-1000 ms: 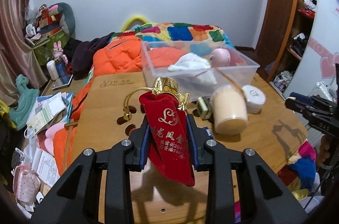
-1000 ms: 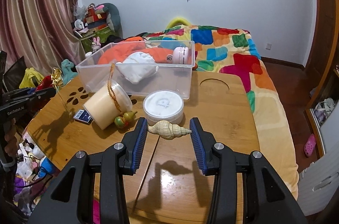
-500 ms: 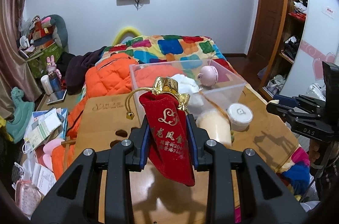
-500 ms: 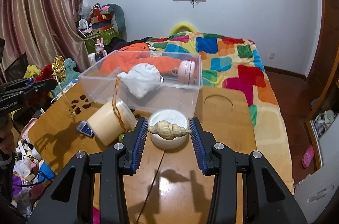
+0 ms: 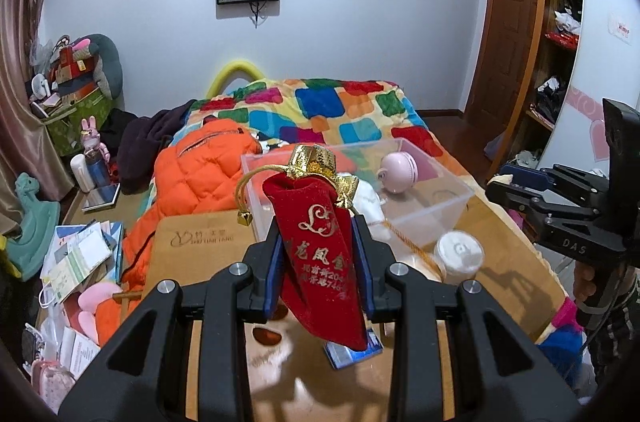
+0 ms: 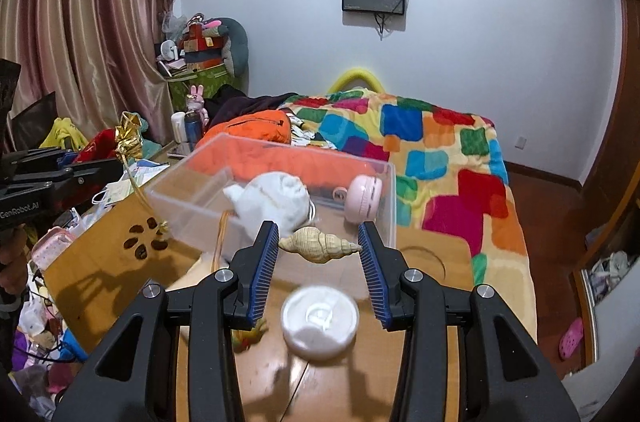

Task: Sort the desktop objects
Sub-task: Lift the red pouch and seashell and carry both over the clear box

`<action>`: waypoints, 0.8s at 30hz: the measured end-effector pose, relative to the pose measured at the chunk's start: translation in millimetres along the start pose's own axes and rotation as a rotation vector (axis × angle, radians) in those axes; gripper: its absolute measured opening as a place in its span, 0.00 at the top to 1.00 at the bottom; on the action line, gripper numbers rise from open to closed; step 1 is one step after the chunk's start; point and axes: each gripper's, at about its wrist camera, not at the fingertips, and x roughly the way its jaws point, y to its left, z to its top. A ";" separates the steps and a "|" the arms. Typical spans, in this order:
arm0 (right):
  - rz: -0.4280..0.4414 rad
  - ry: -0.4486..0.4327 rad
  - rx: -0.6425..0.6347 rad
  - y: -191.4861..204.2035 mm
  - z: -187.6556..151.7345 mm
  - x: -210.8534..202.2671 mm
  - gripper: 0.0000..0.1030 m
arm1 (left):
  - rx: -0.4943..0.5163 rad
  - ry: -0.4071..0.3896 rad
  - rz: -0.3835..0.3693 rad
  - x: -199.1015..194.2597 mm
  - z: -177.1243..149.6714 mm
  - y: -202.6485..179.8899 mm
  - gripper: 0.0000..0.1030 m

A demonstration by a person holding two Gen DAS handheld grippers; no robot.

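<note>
Two handheld grippers hover above a smooth wooden tabletop (image 6: 352,378) in a cluttered bedroom. The left gripper (image 5: 318,262) has black plastic arms and blue ribbed pads; its fingers are clamped on a red velvet pouch (image 5: 320,254), which stands upright between them. The pouch is long and tapered, printed with gold lettering, and topped with a crinkled gold foil collar and a gold cord. The right gripper (image 6: 318,264), built the same way, has its fingers pressed against the two ends of a seashell (image 6: 318,245). The shell is a cream-coloured, ridged spiral that narrows to a point and lies sideways, lifted clear of the tabletop.

Just beyond both grippers sits a clear plastic bin (image 6: 192,198), rectangular with straight walls. Inside it lie a crumpled white cloth (image 6: 276,198) and a round pink object (image 6: 364,198). On the tabletop near the bin rests a round white lidded tub (image 6: 320,326), blurred. Beside it lies a pale cylindrical jar (image 5: 424,268) with a gold cord, mostly hidden. Behind the tabletop is a bed with a patchwork quilt (image 6: 440,158) of bright squares and a puffy orange jacket (image 5: 192,174).
</note>
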 end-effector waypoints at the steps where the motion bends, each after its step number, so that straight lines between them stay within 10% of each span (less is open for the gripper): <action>1: -0.001 -0.003 -0.004 -0.4 3.3 2.9 0.63 | -0.002 -0.001 -0.001 2.2 1.7 0.5 0.70; 24: 0.079 0.048 -0.039 -2.8 38.1 87.6 0.63 | -0.009 0.024 -0.024 79.4 41.0 11.2 0.70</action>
